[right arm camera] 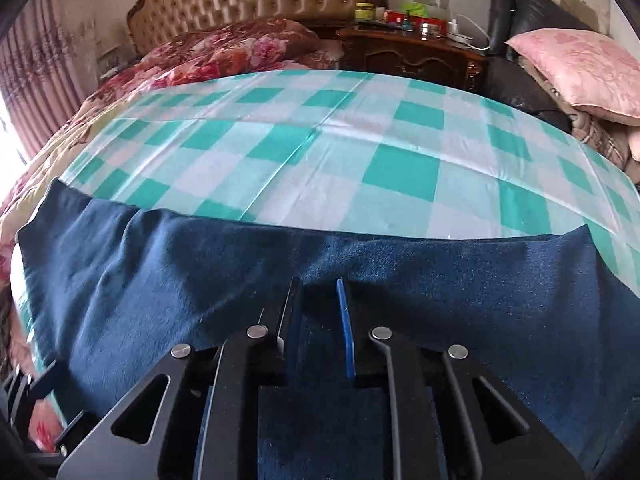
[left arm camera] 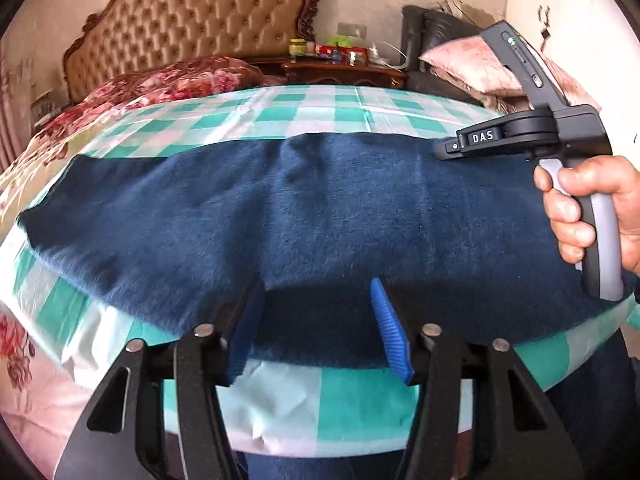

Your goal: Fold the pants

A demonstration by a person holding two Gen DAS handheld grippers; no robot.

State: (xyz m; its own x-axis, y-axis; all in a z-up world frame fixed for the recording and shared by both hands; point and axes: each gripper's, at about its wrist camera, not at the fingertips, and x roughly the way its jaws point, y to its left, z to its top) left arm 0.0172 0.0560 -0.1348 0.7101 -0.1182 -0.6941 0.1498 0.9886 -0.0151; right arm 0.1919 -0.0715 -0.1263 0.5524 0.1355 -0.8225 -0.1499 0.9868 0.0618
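Lying folded on checked sheet (right arm camera: 404, 172), blue pants (left arm camera: 320, 216), left hand-held gripper (left arm camera: 320, 320) apart, right hand-held gripper (right arm camera: 320, 304) nearly together, gripping nothing.

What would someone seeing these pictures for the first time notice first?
Probably the dark blue pants, stretched in a long band across the near edge of the teal-and-white checked sheet. Next, the black tongs with blue pads: the left tongs gape over the pants' near hem. Behind the bed stands a tufted tan headboard.
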